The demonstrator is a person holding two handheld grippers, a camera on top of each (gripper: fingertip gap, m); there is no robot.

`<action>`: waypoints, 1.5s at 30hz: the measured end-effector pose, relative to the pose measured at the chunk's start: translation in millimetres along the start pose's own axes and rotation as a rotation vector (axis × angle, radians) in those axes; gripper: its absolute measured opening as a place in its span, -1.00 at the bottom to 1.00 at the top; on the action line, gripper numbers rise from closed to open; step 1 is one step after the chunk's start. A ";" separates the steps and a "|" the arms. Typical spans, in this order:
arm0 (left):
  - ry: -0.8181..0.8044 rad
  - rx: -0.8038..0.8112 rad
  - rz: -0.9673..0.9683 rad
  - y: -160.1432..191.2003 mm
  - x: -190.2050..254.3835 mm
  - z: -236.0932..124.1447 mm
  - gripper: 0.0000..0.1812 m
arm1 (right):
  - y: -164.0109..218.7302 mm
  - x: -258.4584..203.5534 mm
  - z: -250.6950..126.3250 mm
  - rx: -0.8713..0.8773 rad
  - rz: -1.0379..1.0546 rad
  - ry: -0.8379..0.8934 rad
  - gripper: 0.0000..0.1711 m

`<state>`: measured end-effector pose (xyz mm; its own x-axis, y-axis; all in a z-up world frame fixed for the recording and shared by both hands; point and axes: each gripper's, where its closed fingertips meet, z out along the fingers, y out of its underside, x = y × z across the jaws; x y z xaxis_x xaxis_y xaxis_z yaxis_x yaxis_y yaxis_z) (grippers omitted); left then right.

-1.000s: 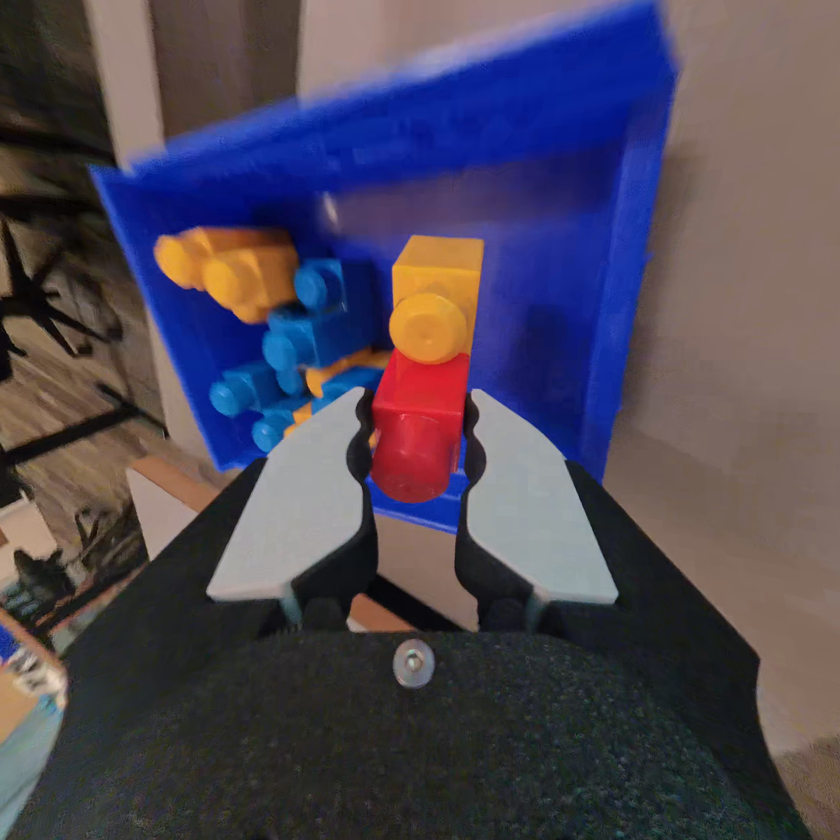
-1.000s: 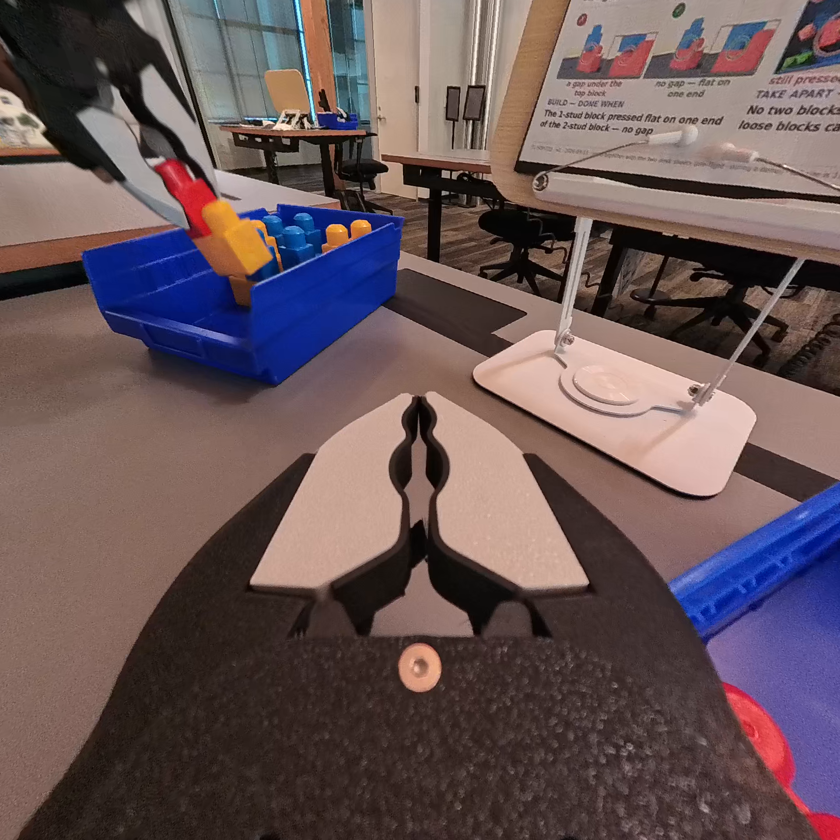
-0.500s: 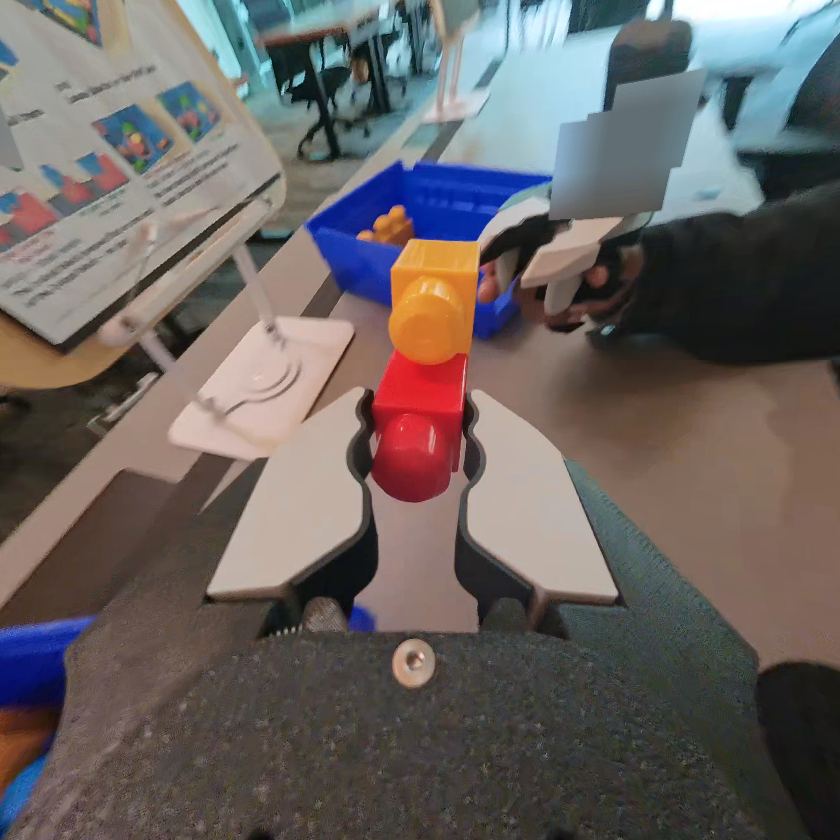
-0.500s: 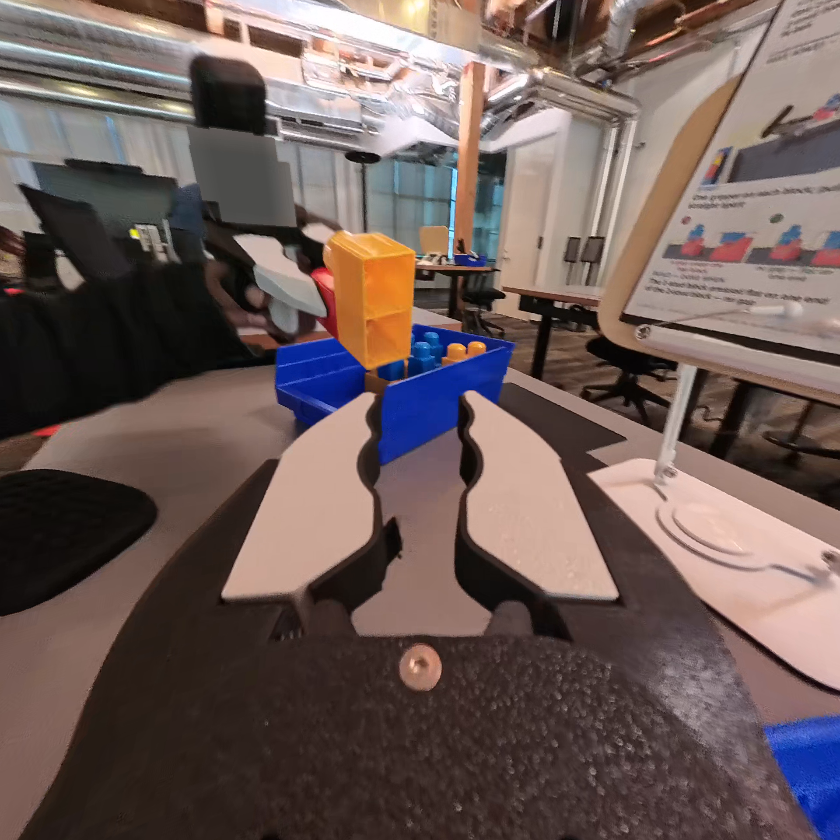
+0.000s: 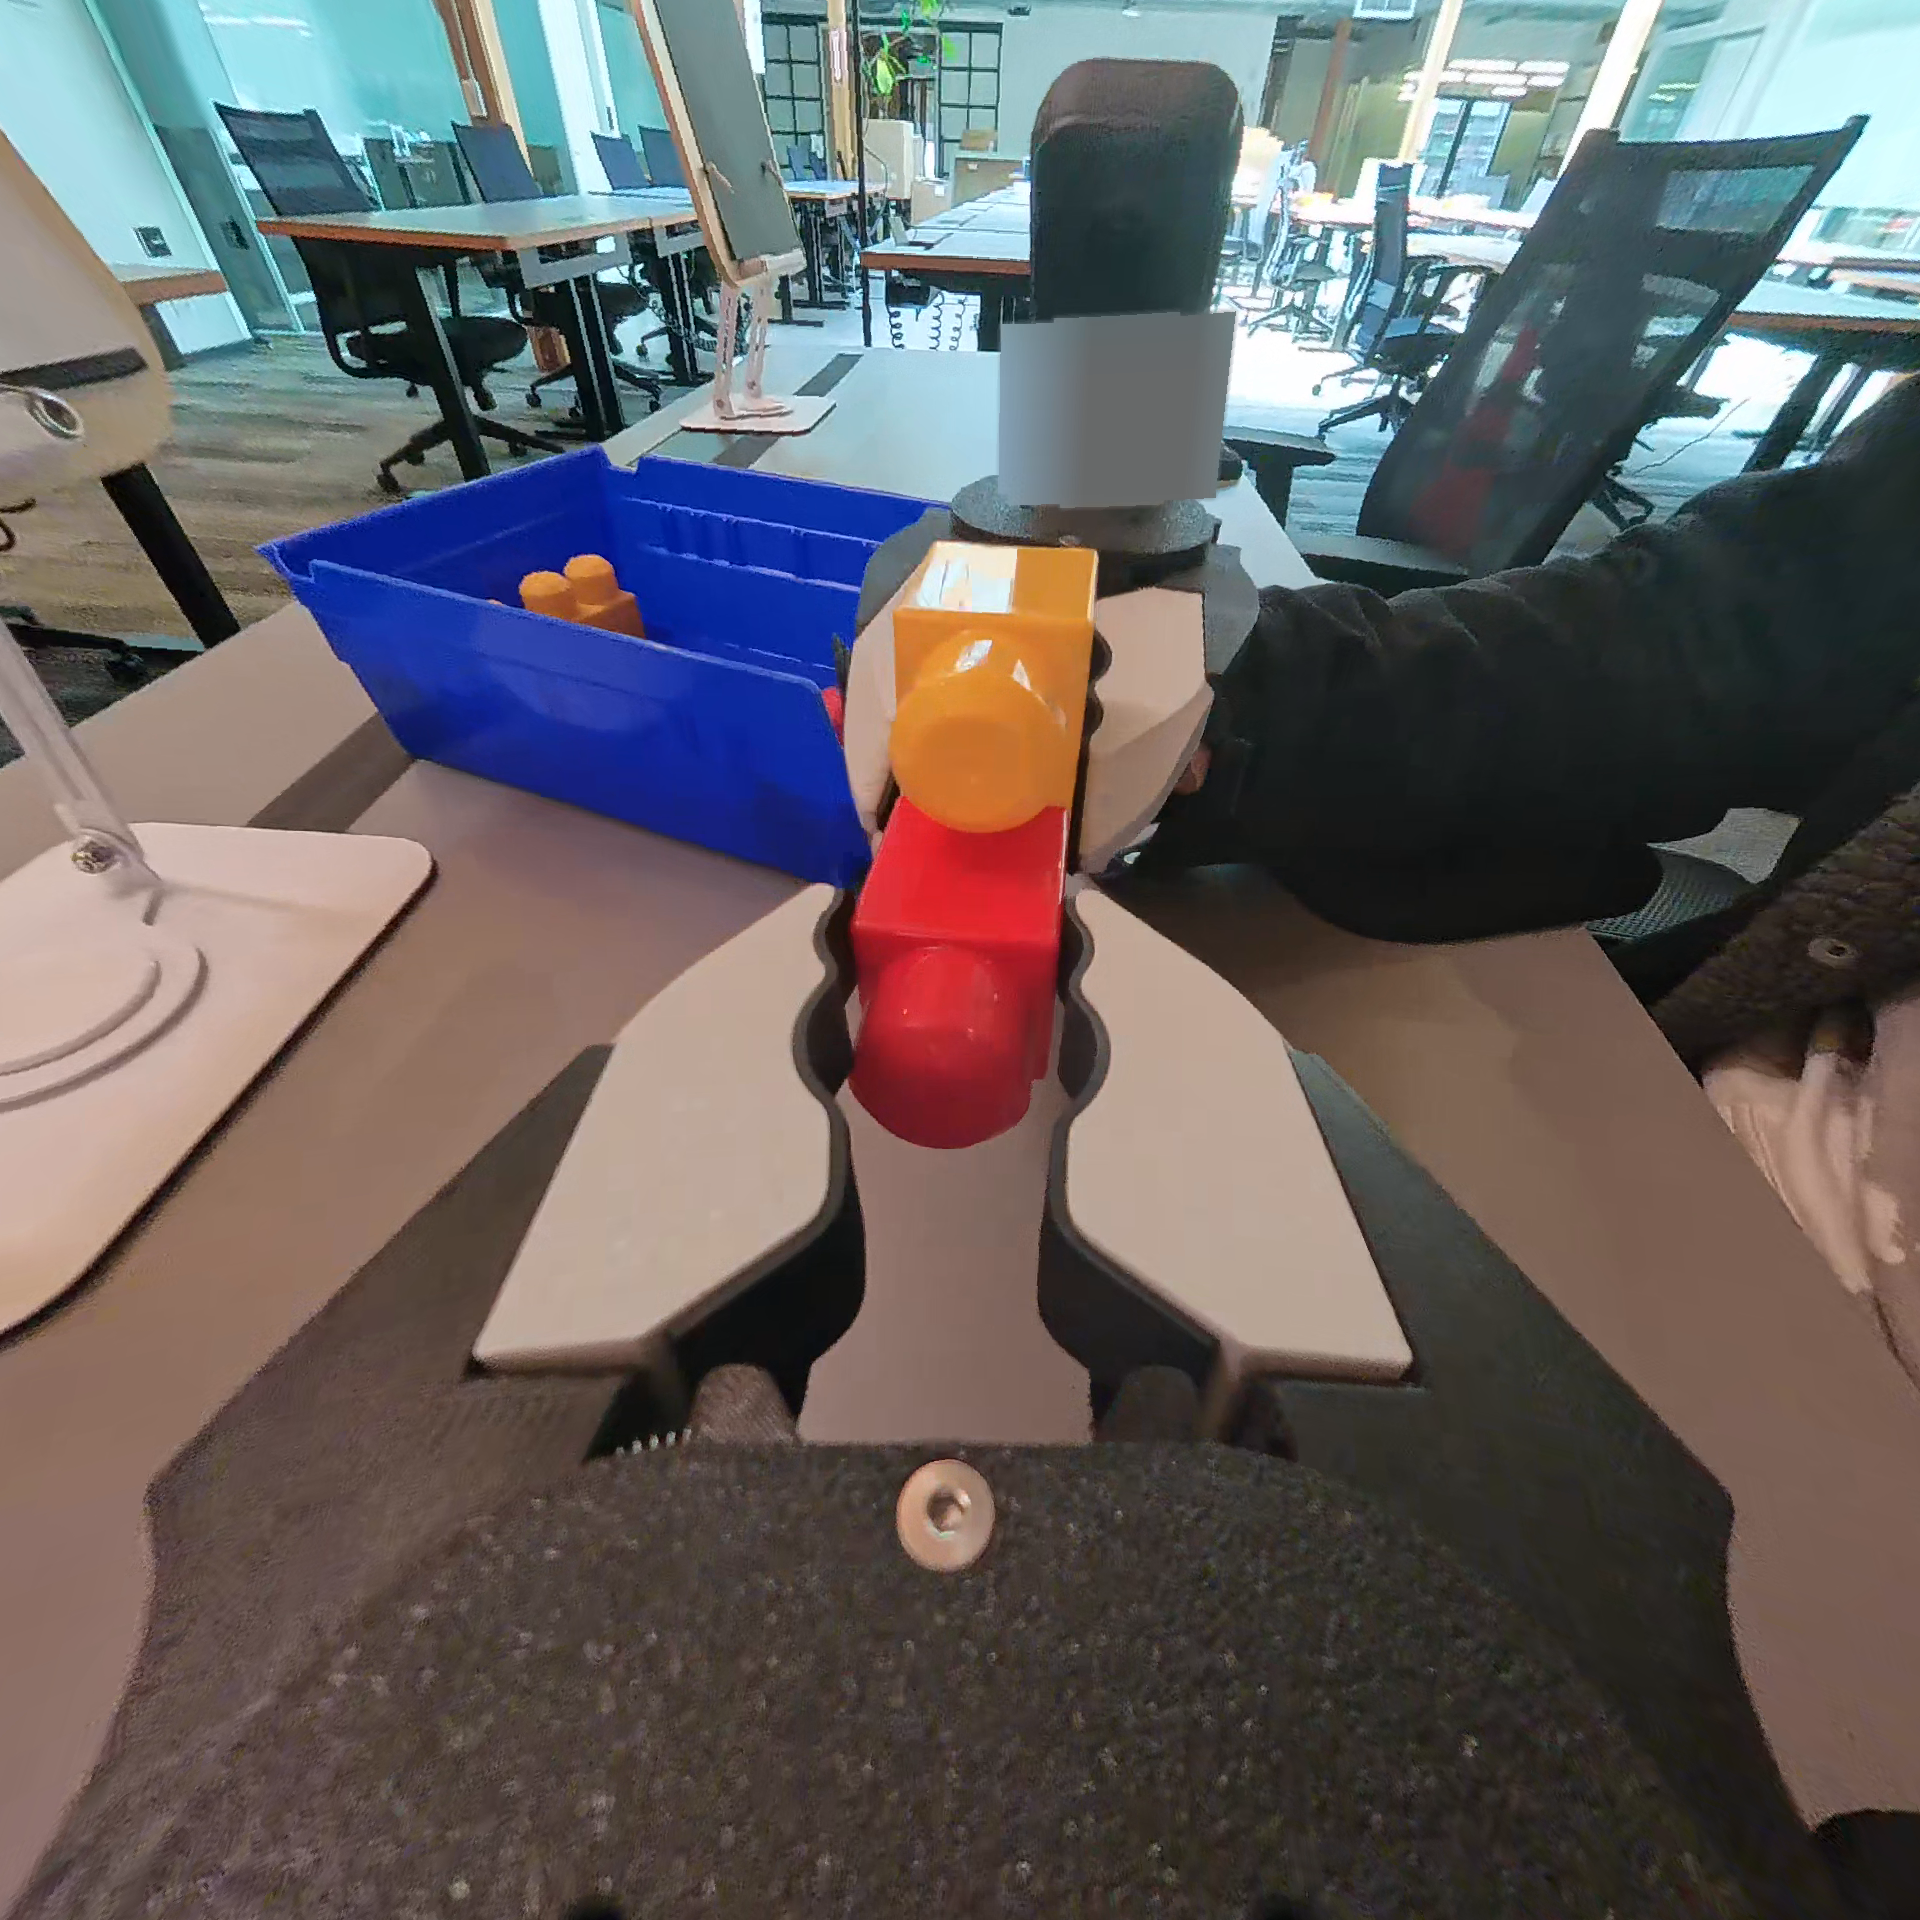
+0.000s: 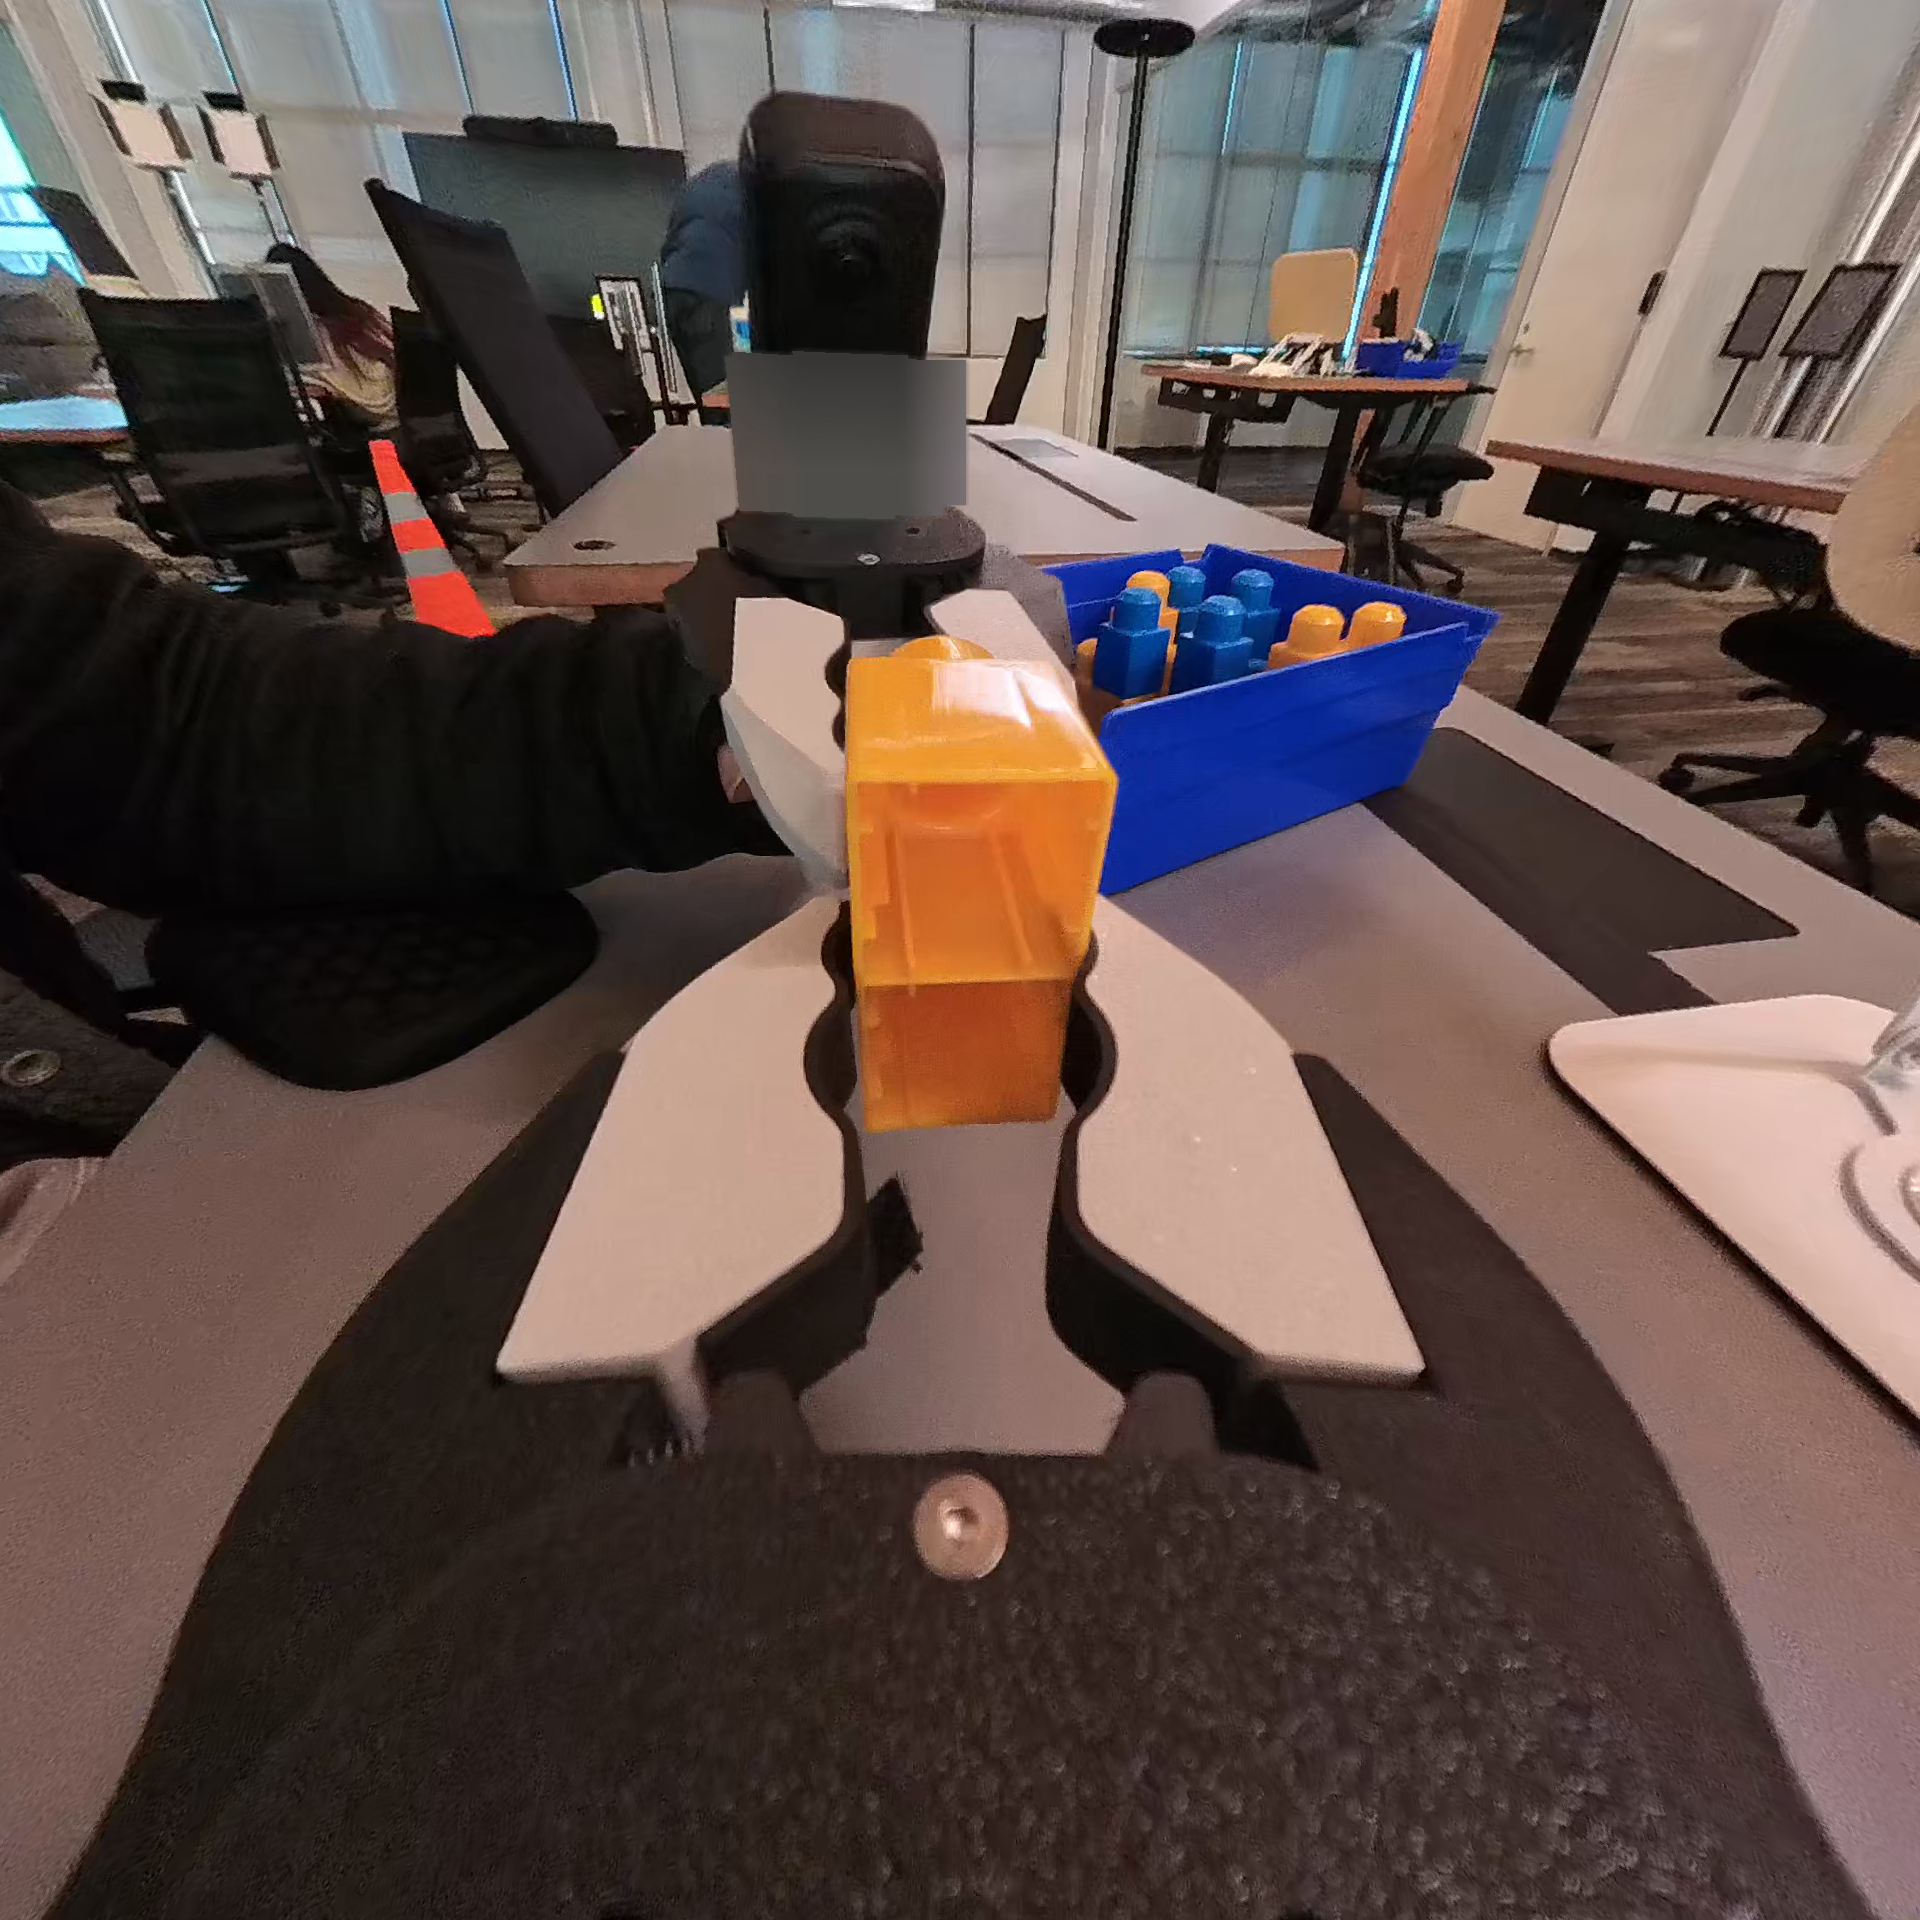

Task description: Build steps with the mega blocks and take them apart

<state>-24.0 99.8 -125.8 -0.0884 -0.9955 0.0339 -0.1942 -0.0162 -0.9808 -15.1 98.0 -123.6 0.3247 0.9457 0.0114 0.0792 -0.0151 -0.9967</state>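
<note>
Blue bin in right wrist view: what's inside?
The blue bin holds upright blue blocks and orange blocks, studs showing above the rim. The near wall covers their lower parts and the bin floor, so anything lying lower cannot be seen.

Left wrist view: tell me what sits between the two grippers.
The joined red block and orange block span the gap; the left gripper clamps red, the right gripper orange.

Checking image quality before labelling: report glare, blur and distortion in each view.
Left wrist view: sharp; window glare on the yellow block; wide-angle bending at the edges. Right wrist view: the yellow block is sharp, the right gripper slightly smeared, background soft, edges curved.
</note>
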 end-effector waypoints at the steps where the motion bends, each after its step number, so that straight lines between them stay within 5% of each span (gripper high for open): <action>1: 0.002 0.001 -0.004 1.2 0.0 -0.4 -0.59 | 0.8 -0.2 0.6 -0.005 0.003 -0.002 -0.57; 11: -0.016 0.011 -0.006 0.2 -7.1 -21.6 -0.59 | -9.6 13.1 -29.1 0.003 0.014 0.003 -0.57; 21: -0.031 -0.199 -0.004 35.6 -12.6 -28.5 -0.59 | -9.3 28.5 -41.0 0.024 0.033 0.061 -0.57; 35: 0.023 -1.232 0.218 110.5 -16.4 -64.7 -0.59 | -6.0 32.7 -41.8 0.022 0.043 0.076 -0.57; 45: 0.094 -1.425 0.276 140.8 -12.1 -66.5 -0.59 | -4.8 33.1 -41.7 0.019 0.046 0.077 -0.57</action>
<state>-115.3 115.8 -251.5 -0.3338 -0.9411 -0.0534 -0.9419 0.3307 0.0588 34.5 115.9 -115.2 0.3988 0.9166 -0.0295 0.0443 -0.0514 -0.9977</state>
